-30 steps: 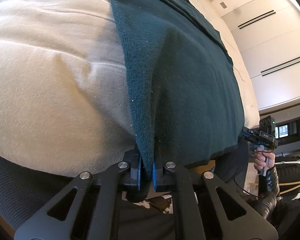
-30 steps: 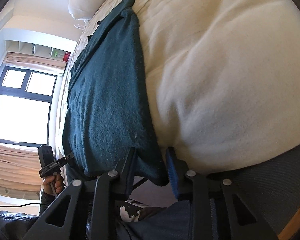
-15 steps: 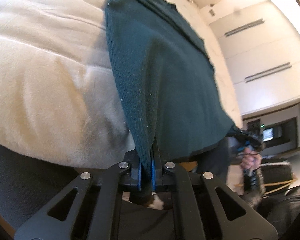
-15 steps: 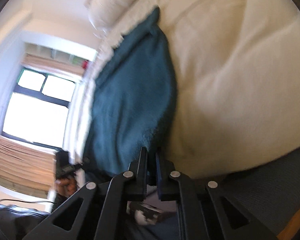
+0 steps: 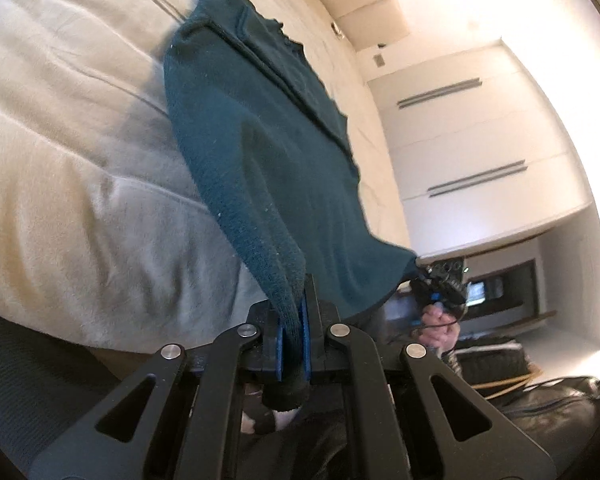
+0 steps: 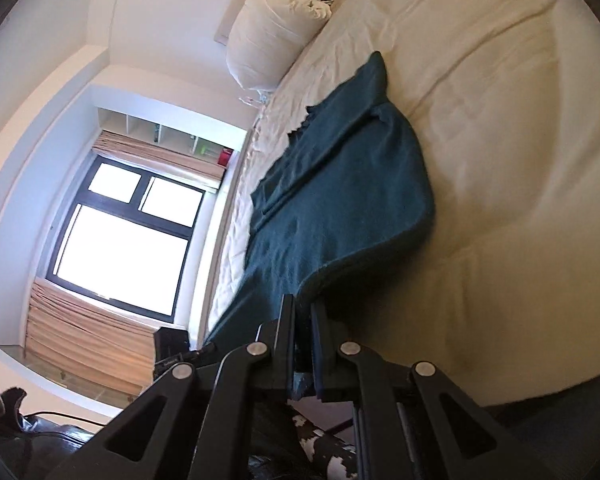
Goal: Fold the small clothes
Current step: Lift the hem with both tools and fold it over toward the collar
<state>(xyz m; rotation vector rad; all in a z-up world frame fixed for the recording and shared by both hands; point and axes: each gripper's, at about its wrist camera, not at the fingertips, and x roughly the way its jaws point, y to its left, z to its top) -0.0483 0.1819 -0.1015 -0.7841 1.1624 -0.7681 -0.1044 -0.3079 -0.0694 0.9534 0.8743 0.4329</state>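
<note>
A dark teal sweater (image 5: 268, 152) lies on a cream blanket (image 5: 72, 208). Black grippers carry blue pads (image 5: 305, 332). The pillow (image 6: 268, 40), upper centre, is white.

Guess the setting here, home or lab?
Most likely a home bedroom: a bed under a cream duvet, a white pillow at its head, a curtained window, and flat white built-in wardrobe doors.

A white pillow (image 6: 272, 36) lies on the cream bed (image 6: 500, 120) near a window (image 6: 120, 236).
</note>
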